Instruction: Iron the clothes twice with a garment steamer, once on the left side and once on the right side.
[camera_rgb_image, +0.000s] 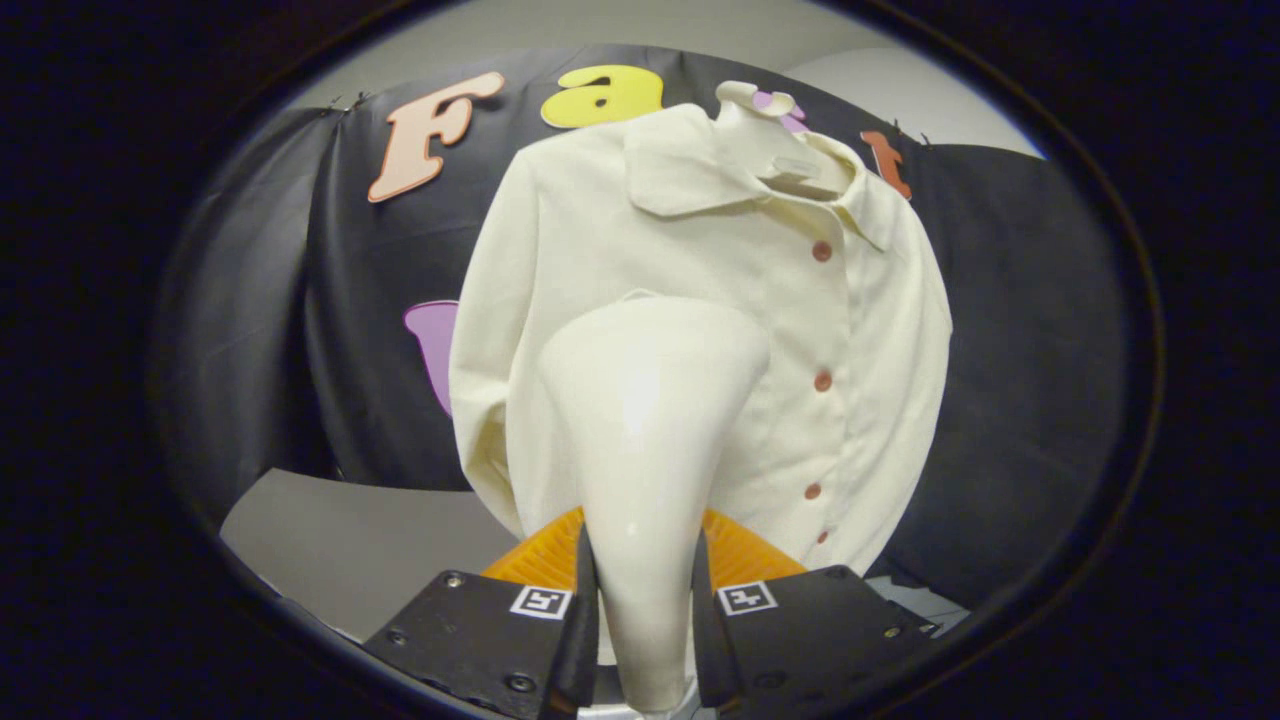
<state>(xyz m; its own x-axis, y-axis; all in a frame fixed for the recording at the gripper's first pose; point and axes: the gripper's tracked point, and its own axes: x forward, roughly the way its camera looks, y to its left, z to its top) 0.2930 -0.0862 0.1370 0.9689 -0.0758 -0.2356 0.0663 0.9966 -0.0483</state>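
The gripper (642, 610) has its jaws clamped on the handle of the garment steamer (650, 440), one finger pressing each side of the pale, glossy body. The steamer rises from between the fingers and widens toward its head, which sits against the front of the shirt (850, 330). Just behind the steamer's handle, low down, an orange ribbed part (740, 550) peeks out on both sides. The cream shirt hangs beyond the steamer, collar up, its row of reddish buttons (822, 380) to one side of the steamer's head. Below the shirt lies the grey counter (350, 550).
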